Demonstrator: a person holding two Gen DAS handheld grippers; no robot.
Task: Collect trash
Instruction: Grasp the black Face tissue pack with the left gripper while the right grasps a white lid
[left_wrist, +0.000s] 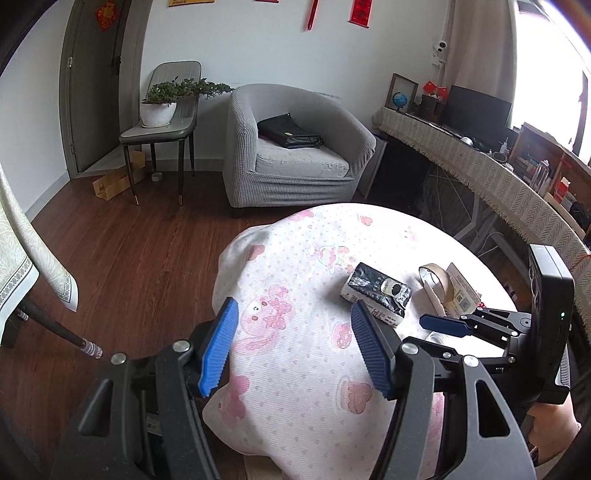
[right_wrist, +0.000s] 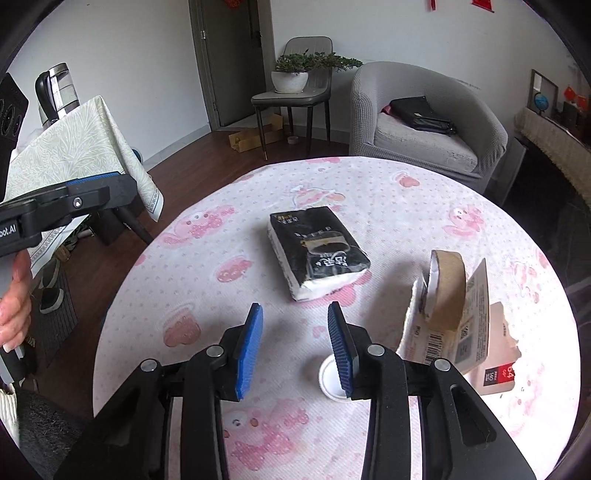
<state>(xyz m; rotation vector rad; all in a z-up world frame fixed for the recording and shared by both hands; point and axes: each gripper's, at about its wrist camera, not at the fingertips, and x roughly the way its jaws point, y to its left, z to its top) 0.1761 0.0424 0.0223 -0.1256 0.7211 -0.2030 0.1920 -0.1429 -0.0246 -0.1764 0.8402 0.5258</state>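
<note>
A round table with a pink-patterned cloth holds a black and white tissue pack, a torn cardboard package with a brown tape roll, and a small white cap. My right gripper is open and empty above the cloth, just in front of the pack, with the cap beside its right finger. My left gripper is open and empty over the table's left part; the pack lies past its right finger. The tape roll also shows there.
A grey armchair with a black bag stands behind the table. A chair with a potted plant is by the door. A second table with a pale cloth is on the left. A long covered sideboard runs on the right.
</note>
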